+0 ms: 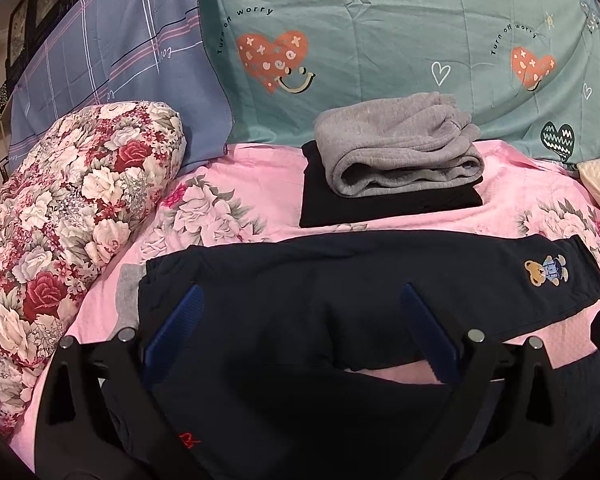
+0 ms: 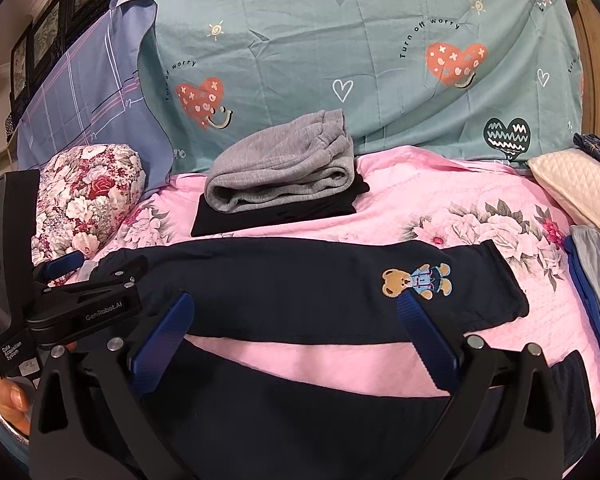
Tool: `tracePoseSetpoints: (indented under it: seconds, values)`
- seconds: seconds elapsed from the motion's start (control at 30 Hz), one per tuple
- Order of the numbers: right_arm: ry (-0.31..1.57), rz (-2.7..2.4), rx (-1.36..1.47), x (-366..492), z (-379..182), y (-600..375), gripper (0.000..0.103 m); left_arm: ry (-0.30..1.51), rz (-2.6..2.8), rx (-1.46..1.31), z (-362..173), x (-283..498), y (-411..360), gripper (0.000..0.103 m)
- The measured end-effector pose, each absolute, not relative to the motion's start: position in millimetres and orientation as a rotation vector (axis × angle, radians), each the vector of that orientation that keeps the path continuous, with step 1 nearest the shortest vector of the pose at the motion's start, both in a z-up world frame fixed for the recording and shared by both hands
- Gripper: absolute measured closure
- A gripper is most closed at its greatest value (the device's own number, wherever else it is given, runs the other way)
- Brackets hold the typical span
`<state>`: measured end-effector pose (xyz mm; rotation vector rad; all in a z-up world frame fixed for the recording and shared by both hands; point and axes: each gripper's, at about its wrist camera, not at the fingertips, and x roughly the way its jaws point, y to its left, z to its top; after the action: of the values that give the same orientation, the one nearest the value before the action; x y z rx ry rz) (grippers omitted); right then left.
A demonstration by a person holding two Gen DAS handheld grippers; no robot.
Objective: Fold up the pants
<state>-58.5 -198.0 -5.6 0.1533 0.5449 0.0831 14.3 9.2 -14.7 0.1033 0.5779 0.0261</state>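
Navy cotton pants with an embroidered teddy bear patch point(image 2: 417, 280) are spread across the pink floral bedsheet point(image 2: 440, 200), bear at about 2 o'clock of the left view. Left tongs point(image 1: 300, 332) are held wide apart over the dark fabric, nothing pinched. Right tongs point(image 2: 296, 340) are spread too, hovering above the gap between the legs. At 12 o'clock a folded grey sweatpants bundle point(image 2: 280, 168) is stacked on a flat black folded garment point(image 2: 260, 218).
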Motion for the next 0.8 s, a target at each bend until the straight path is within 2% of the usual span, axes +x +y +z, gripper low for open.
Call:
tracePoseSetpoints:
  seconds: [0.8]
  values:
    - [0.564, 0.093, 0.145, -56.2, -10.8, -194.8, 0.001, 0.622, 0.025, 0.097, -22.6, 18.0, 5.9, 0.003]
